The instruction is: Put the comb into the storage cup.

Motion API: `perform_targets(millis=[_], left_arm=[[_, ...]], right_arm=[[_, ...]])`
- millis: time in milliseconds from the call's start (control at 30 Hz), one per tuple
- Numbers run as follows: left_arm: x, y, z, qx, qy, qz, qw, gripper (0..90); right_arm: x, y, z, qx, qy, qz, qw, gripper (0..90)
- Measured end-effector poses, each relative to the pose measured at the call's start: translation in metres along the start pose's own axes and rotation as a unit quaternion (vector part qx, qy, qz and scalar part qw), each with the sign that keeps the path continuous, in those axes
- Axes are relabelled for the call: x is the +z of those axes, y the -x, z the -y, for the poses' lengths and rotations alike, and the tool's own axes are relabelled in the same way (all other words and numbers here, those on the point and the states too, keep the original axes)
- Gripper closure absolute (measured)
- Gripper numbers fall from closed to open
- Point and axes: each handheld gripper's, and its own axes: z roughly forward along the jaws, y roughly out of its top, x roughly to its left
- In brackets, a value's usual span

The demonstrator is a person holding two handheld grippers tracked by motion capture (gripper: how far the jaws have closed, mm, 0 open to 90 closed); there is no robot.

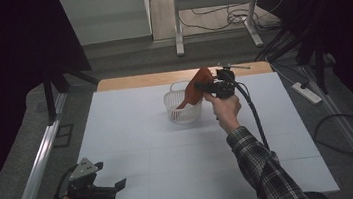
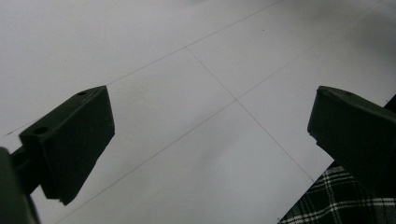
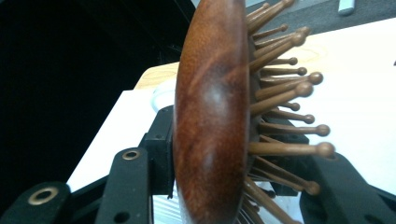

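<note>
A wooden hairbrush [image 1: 194,90] is gripped between the fingers of the right gripper [image 1: 212,86], tilted over the white basket [image 1: 182,113] at the counter's [image 1: 135,149] far side. It is not yet released inside. The left gripper [image 1: 105,187] is held open, idle, at the near edge.

Basket [image 1: 183,109] sits on table [image 1: 132,129], far centre. Hairbrush [image 1: 194,91] is over its right rim, handle end down inside, between right gripper [image 1: 212,86] jaws. Left gripper [image 1: 104,184] sits at near-left table edge, well apart.

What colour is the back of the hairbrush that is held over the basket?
The oval wooden hairbrush has a reddish-brown, glossy back, clearest in the right gripper view.
</note>
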Motion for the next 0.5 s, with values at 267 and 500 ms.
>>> perform_targets(millis=[267,500], left_arm=[[0.0001,0.0001,-0.0001,0.000,-0.001,-0.001,1.0000,1.2],[0.0001,0.0001,-0.0001,0.001,-0.001,-0.001,1.0000,1.2]], right_arm=[[0.0000,0.0039,0.0020,-0.001,0.005,0.017,0.9998,45.5],[-0.0002,0.0054,0.0019,-0.008,0.003,0.031,0.9995,40.5]])
